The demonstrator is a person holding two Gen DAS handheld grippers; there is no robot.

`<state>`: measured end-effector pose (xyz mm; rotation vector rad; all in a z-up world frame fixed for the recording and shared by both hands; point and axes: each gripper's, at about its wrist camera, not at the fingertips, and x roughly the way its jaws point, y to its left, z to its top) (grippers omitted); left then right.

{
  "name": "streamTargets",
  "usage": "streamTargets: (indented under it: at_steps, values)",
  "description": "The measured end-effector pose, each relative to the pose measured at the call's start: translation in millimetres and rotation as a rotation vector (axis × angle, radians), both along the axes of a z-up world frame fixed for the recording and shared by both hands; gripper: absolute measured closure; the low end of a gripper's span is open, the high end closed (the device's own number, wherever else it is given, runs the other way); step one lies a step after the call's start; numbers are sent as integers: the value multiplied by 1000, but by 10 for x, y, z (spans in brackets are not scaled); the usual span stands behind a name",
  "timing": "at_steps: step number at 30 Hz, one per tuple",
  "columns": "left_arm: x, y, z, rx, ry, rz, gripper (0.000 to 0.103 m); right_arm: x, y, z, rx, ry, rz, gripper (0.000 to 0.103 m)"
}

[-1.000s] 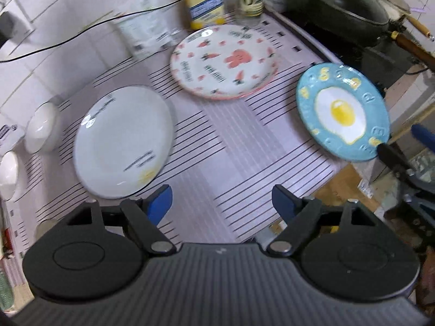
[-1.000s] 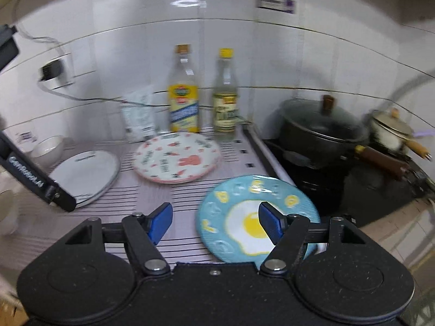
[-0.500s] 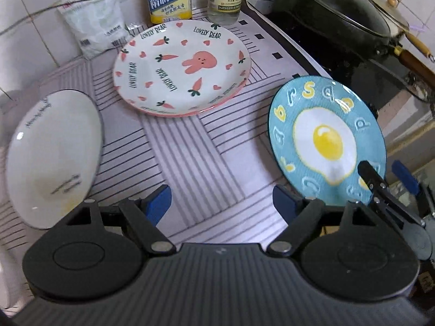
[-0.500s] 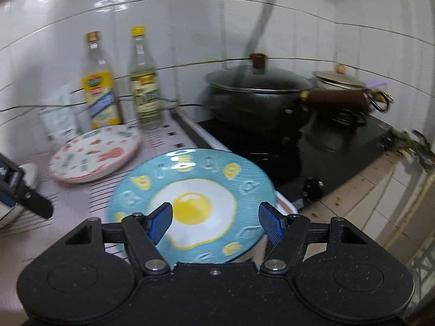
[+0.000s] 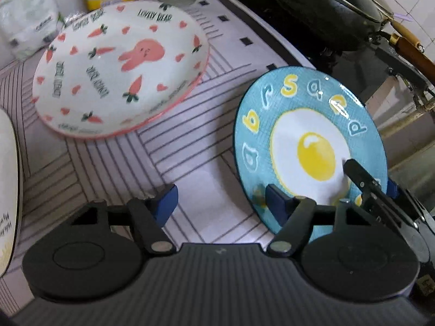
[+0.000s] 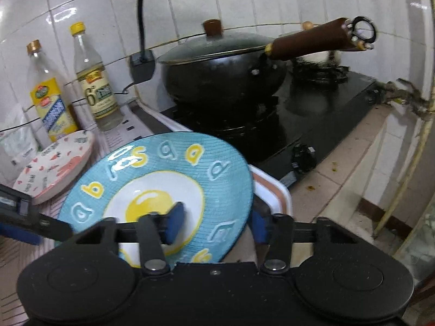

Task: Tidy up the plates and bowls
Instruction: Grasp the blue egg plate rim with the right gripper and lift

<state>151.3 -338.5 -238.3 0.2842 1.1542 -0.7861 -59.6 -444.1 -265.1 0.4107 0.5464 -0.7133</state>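
Observation:
A blue plate with a fried-egg picture (image 5: 310,146) (image 6: 163,184) lies at the right end of the striped mat (image 5: 190,149). My right gripper (image 6: 214,224) (image 5: 373,179) straddles its near rim, one finger over the egg and the other past the rim. Its jaws are closing, with a gap still left around the plate. My left gripper (image 5: 220,202) hovers low over the mat, its jaws closing with only mat between them; its right fingertip (image 5: 274,203) overlaps the blue plate's left rim. A pink rabbit plate (image 5: 119,68) (image 6: 54,171) lies behind, and a white plate (image 5: 8,190) at the left edge.
A lidded black wok (image 6: 217,68) with a brown handle (image 6: 312,40) sits on the black stove (image 6: 326,114) right of the mat. Two bottles (image 6: 51,100) (image 6: 95,81) and a plastic bag (image 5: 24,27) stand by the tiled wall. A white tray rim (image 6: 274,190) shows under the blue plate.
Both grippers have come down and closer to the blue plate. The right one has rolled and now straddles its rim. Both pairs of jaws have narrowed. The white plate has slid to the left view's edge.

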Motion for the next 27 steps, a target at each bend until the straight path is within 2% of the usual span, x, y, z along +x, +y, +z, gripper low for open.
streamTargets:
  at_steps: [4, 6, 8, 12, 17, 21, 24, 27]
  values:
    - [-3, -47, 8, -29, 7, -48, 58, -61, -42, -2, 17, -29, -16, 63]
    - [-6, -48, 0, -58, 30, -62, 72, -120, -95, -2, 50, -55, -25, 70]
    - [-29, -67, -14, -76, 46, -70, 79, -155, -146, 0, 85, -76, -24, 75]
    - [-80, -81, -6, -83, 16, -57, 79, -161, -139, 7, 117, -80, -1, 77]
    - [-27, -88, -25, -90, 34, -43, 77, -164, -139, 2, 143, -84, 10, 77]
    - [-58, -129, -11, -76, 30, -45, 75, -156, -275, -12, 233, -125, 4, 75]
    - [-105, -113, 16, -54, -2, -61, 74, -100, -233, 18, 196, -77, 27, 75]
    - [-111, -9, 74, -62, -23, -70, 74, -121, -194, 50, 200, -81, 65, 77]
